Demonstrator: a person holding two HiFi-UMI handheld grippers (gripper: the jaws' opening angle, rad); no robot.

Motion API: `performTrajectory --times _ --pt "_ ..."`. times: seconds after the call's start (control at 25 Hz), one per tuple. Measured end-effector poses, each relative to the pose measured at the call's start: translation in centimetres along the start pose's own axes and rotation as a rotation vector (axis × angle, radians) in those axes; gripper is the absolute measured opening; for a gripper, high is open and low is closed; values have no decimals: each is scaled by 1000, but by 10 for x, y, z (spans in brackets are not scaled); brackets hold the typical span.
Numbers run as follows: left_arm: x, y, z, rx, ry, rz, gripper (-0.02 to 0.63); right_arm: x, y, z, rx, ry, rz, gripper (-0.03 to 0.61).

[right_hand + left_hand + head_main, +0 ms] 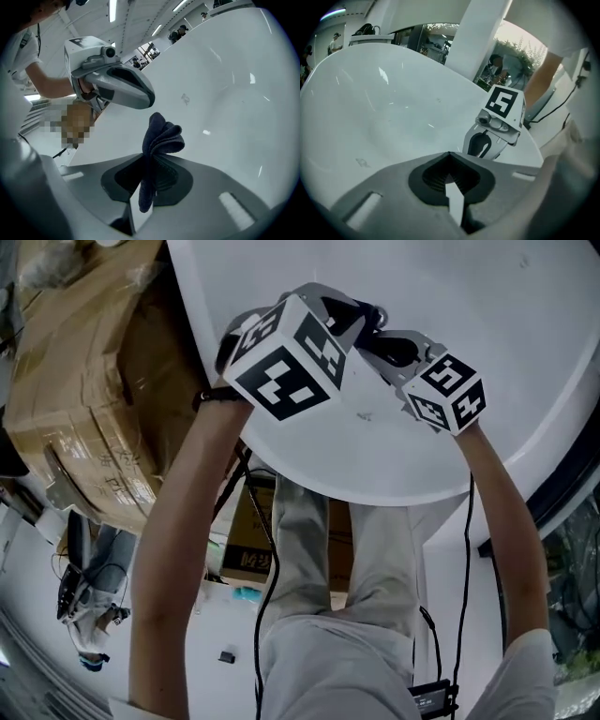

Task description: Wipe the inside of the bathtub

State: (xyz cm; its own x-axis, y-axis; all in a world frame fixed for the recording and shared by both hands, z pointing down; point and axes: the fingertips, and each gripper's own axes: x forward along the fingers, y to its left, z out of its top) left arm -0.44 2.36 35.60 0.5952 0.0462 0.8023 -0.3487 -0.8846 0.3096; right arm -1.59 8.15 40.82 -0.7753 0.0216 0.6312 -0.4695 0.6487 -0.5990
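Observation:
The white bathtub fills the top of the head view, and both grippers are held over its near rim. In the right gripper view, my right gripper is shut on a dark blue cloth that stands up folded between the jaws, above the tub's smooth inner wall. My left gripper is shut with nothing in it and faces the tub's inside. The two sit close together: the right gripper shows just ahead in the left gripper view, and the left gripper hangs above the cloth.
Large cardboard boxes wrapped in film stand left of the tub. A smaller box and small items lie on the floor by the person's legs. A white pillar rises behind the tub's far rim.

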Motion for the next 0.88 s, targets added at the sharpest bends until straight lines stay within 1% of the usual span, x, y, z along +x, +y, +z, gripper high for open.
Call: performTrajectory --times 0.12,0.24,0.48,0.64,0.76,0.88 --pt "15 11 -3 18 -2 -2 -3 16 -9 -12 -10 34 1 45" --pt "24 19 -5 21 -21 -1 -3 31 -18 -24 1 54 -1 45" --pt "47 30 -11 32 -30 -11 -3 56 -37 -44 44 63 -15 46" --pt "59 40 -12 15 -36 -13 -3 72 -51 -56 48 77 -23 46" --pt "68 46 -11 16 -50 -19 -3 85 -62 -65 51 86 -27 46" --pt "78 48 -16 17 -43 -28 -3 99 -74 -73 60 87 -36 46"
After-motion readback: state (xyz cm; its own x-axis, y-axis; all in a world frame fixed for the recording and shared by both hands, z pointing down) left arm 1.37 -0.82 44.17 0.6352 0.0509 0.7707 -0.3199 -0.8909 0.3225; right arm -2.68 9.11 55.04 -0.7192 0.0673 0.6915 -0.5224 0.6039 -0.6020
